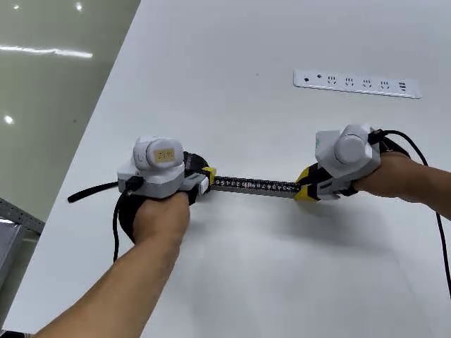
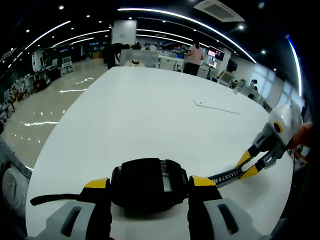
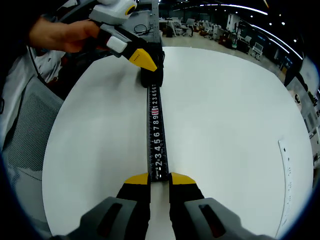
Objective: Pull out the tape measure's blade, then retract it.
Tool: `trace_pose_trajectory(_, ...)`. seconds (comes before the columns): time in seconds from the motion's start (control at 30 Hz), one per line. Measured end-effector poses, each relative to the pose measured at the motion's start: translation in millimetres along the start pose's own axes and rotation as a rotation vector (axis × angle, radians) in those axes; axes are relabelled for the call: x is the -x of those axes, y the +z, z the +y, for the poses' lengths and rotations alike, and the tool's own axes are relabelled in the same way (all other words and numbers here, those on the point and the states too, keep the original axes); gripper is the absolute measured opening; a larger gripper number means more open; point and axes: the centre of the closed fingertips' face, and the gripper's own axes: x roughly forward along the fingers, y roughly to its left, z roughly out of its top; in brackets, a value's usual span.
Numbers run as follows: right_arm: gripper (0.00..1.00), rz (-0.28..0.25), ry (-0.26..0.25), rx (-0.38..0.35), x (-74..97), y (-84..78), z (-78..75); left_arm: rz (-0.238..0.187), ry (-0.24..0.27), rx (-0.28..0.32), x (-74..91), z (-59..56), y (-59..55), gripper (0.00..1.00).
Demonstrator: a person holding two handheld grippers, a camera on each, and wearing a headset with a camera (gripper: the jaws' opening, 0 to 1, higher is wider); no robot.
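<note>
Open tabletop near and far of the stretched blade, power strip well beyond it.

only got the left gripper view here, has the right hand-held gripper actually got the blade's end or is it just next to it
observer: The right hand-held gripper has it. Its yellow tips are shut on the blade at the very end, where the lowest printed numbers sit.
operator: any kink in it
observer: None. The right gripper view shows it running straight back to the tape case.
operator: cable in the way
observer: No, in the head view the right one's black cable trails off behind the hand, away from the blade.
</note>
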Motion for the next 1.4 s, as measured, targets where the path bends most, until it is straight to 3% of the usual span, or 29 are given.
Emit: trace_pose_trajectory(1.4,0.13,-0.018,-0.003,0.024,-20.6,29.3,-1.6,-0.003,-0.002,-0.006,0.8,0.4,-0.1,0.58)
